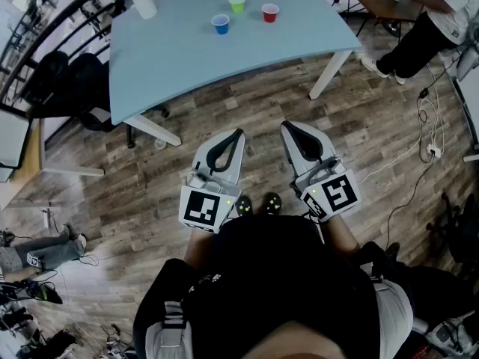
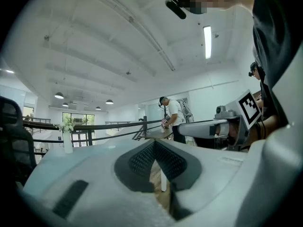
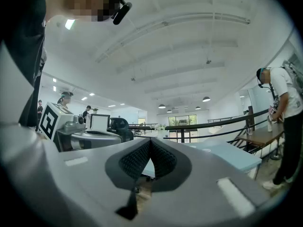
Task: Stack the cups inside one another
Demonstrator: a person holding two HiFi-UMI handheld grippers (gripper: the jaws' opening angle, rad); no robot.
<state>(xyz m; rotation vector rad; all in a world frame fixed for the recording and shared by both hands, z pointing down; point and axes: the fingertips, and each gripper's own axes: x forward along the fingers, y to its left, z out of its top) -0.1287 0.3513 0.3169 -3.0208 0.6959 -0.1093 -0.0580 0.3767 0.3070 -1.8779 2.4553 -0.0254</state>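
Blue cup [image 1: 220,24], green cup [image 1: 237,4], red cup [image 1: 270,12] tiny; vase [image 1: 142,2] w/ top cropped

Three cups are seen in the head view, set on a pale blue table [image 1: 172,58]. A small round blue plastic cup [image 1: 220,24] is placed at the left of the group and nearest the table's front edge. A small round lime-green plastic cup [image 1: 237,4] is placed farthest back, just beyond and to the right of the blue one. A small round red plastic cup [image 1: 270,13] is placed at the right. All three are stood upright with open mouths turned up. They are set near one another in a loose triangle, each kept apart; none is nested in another.
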